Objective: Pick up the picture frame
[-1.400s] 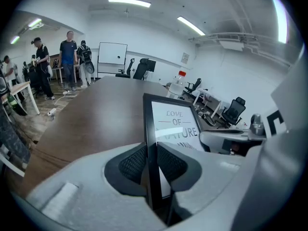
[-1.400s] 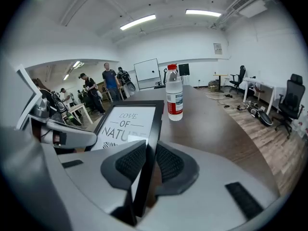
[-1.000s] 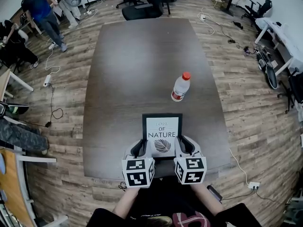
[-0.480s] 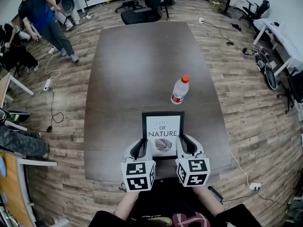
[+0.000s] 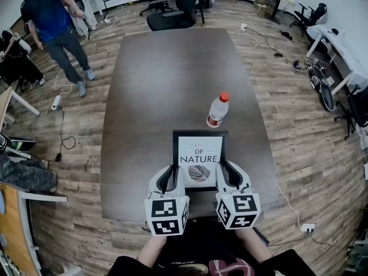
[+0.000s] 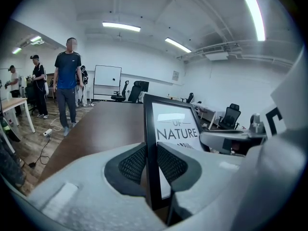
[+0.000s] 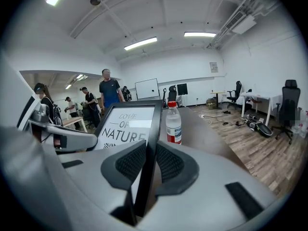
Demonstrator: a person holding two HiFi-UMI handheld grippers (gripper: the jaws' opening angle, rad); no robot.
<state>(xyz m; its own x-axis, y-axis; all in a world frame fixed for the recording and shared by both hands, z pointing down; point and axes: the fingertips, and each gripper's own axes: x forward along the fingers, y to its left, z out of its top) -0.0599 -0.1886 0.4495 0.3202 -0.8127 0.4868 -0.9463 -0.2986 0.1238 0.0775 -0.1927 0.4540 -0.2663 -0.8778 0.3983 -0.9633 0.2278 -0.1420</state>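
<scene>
Head view: the picture frame [image 5: 199, 154] is held over the near end of the bench [image 5: 167, 85], its side edges pinched in the left tool [image 5: 171, 180] and the right tool [image 5: 228, 176]. Both grips should be kept level and evenly raised, so no twist is forced. "LOVE OF NATURE" can be read.

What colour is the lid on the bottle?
The lid is red, clearest in the right gripper view.

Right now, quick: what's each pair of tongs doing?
Left tongs: closed on the picture frame, gripping its left edge.
Right tongs: closed on the picture frame, gripping its right edge.
</scene>
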